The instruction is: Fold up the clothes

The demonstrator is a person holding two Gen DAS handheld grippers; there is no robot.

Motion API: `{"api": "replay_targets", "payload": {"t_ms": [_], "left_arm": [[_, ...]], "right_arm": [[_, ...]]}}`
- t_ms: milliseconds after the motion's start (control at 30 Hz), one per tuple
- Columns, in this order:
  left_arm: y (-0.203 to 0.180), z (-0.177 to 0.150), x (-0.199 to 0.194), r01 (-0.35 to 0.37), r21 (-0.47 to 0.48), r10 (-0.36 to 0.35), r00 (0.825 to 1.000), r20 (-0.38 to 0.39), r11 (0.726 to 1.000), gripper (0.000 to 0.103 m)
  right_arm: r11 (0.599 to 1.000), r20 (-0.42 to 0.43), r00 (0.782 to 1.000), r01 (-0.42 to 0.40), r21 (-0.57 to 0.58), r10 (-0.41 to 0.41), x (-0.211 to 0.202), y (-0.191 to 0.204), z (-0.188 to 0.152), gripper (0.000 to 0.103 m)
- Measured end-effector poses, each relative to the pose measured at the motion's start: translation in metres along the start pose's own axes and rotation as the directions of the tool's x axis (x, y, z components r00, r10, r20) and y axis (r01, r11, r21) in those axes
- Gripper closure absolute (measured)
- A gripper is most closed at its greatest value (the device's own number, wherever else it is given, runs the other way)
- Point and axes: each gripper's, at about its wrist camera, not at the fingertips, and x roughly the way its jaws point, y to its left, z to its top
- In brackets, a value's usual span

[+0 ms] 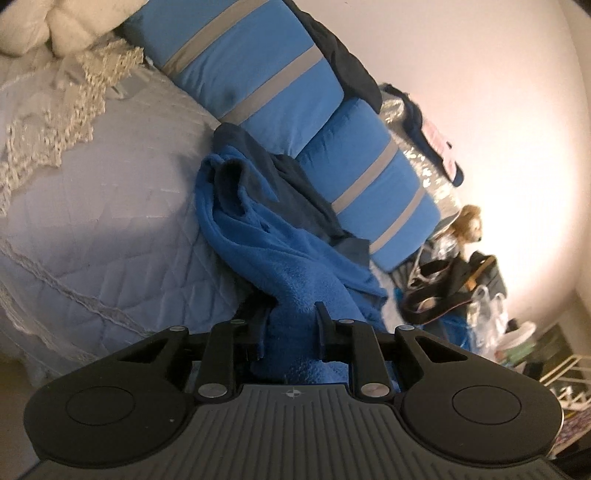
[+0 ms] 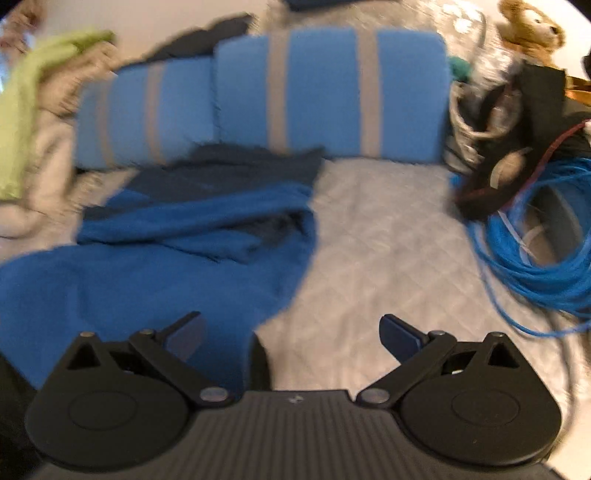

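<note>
A big bed (image 1: 92,206) has a pale quilted cover with a diamond pattern. Two blue pillows (image 1: 258,74) with grey stripes lie along its far side. The wall (image 1: 498,110) behind is plain and light, with a warm glow on it. A brown teddy bear (image 2: 532,26) sits in the corner.

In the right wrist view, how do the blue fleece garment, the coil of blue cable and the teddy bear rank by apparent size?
1. Blue fleece garment, though nearest the camera.
2. Coil of blue cable.
3. Teddy bear, partly cut off and farthest.
</note>
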Motion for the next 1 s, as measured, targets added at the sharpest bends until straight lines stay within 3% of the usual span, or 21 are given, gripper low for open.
{"api": "replay_targets", "payload": {"t_ms": [200,300,567,700,767,867,933,1000], "left_arm": [[-0.009,0.004,0.005,-0.060,0.037,0.061,0.998,-0.034,0.998,0.080],[-0.014,0.006,0.005,-0.074,0.054,0.076,0.996,-0.039,0.996,0.080],[-0.022,0.009,0.007,-0.098,0.089,0.103,0.993,-0.053,0.991,0.080],[-0.026,0.011,0.007,-0.105,0.102,0.110,0.993,-0.052,0.989,0.080],[-0.027,0.011,0.006,-0.105,0.105,0.110,0.993,-0.049,0.989,0.080],[-0.028,0.012,0.006,-0.105,0.110,0.110,0.993,-0.044,0.988,0.080],[-0.028,0.011,0.005,-0.104,0.111,0.109,0.993,-0.041,0.988,0.080],[-0.027,0.010,0.006,-0.102,0.108,0.107,0.994,-0.038,0.989,0.080]], "right_arm": [[0.994,-0.041,0.994,0.096,-0.047,-0.098,-0.001,0.011,-0.001,0.000],[0.994,-0.044,0.993,0.103,-0.049,-0.105,-0.002,0.009,-0.005,0.000],[0.998,-0.047,0.999,0.015,0.056,-0.012,0.003,-0.006,-0.019,0.000],[0.984,-0.021,0.992,-0.123,0.132,0.127,0.008,-0.018,-0.029,0.000],[0.950,0.007,0.967,-0.250,0.189,0.253,0.012,-0.030,-0.035,0.000],[0.832,0.068,0.876,-0.475,0.286,0.477,0.025,-0.050,-0.049,0.000],[0.767,0.090,0.823,-0.558,0.316,0.561,0.035,-0.058,-0.058,0.000],[0.736,0.091,0.791,-0.599,0.315,0.604,0.046,-0.061,-0.067,0.000]]}}
